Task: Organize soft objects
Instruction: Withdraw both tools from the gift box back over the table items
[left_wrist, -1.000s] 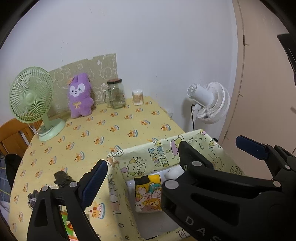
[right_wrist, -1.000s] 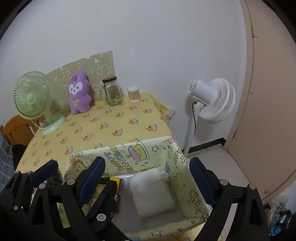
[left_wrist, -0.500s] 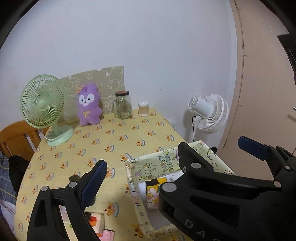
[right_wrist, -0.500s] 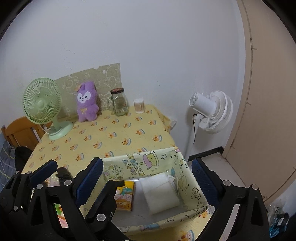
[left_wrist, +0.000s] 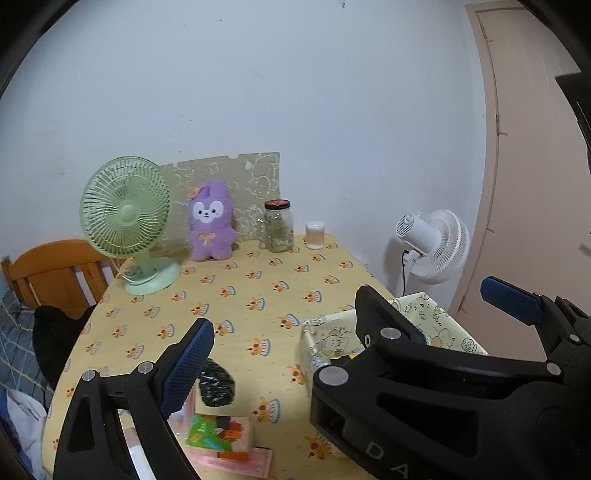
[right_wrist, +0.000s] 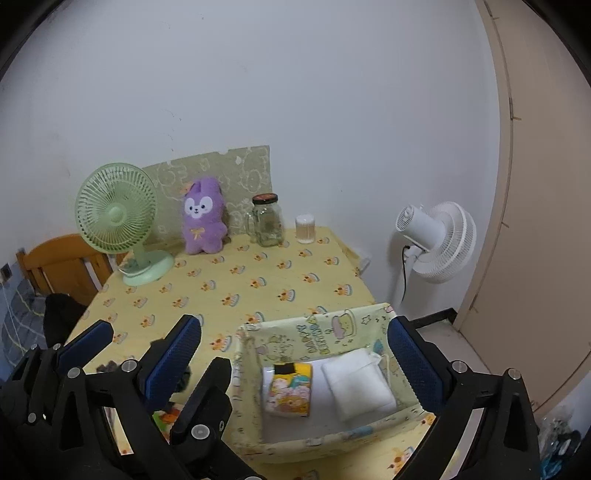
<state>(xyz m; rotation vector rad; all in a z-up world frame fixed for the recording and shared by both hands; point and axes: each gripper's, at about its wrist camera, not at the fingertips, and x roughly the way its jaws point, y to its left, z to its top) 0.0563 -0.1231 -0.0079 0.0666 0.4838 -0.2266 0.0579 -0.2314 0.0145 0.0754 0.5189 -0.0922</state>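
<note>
Right gripper (right_wrist: 295, 350): one, jaws spread wide and opening, nothing between the pads; it hangs above the fabric bin (right_wrist: 369, 317), which shows smaller and lower in its view than a second ago. Left gripper (left_wrist: 347, 325): one, jaws wide apart, nothing held; where its view a second ago was filled by the bin, it now takes in more bare tablecloth (left_wrist: 240, 280) and the packets at the near edge. Fabric bin: one, pale yellow with cartoon print, at the near right corner of the table, open-topped. Contents of bin: two items, a colourful cartoon-print tissue pack (right_wrist: 290, 391) on the left and a folded white cloth (right_wrist: 360, 384) on the right, lying side by side. Loose items near the table's front edge, left of the bin: one crumpled black bundle (left_wrist: 216, 382), one green-and-orange printed packet (left_wrist: 218, 432) resting on a pink packet (left_wrist: 240, 459); more may lie under the left gripper, cannot tell. Tablecloth: one, yellow with repeated cake motifs. Far row against the wall, left to right: one green desk fan (left_wrist: 127, 218), one purple plush rabbit (left_wrist: 212, 225) upright, one glass jar (left_wrist: 279, 227) with a dark lid, one small container of cotton swabs (left_wrist: 314, 235). Behind them: one patterned board (left_wrist: 240, 173) leaning on the wall. Beyond the table: one wooden chair (left_wrist: 51, 271) at left, one white standing fan (left_wrist: 432, 245) at right.
</note>
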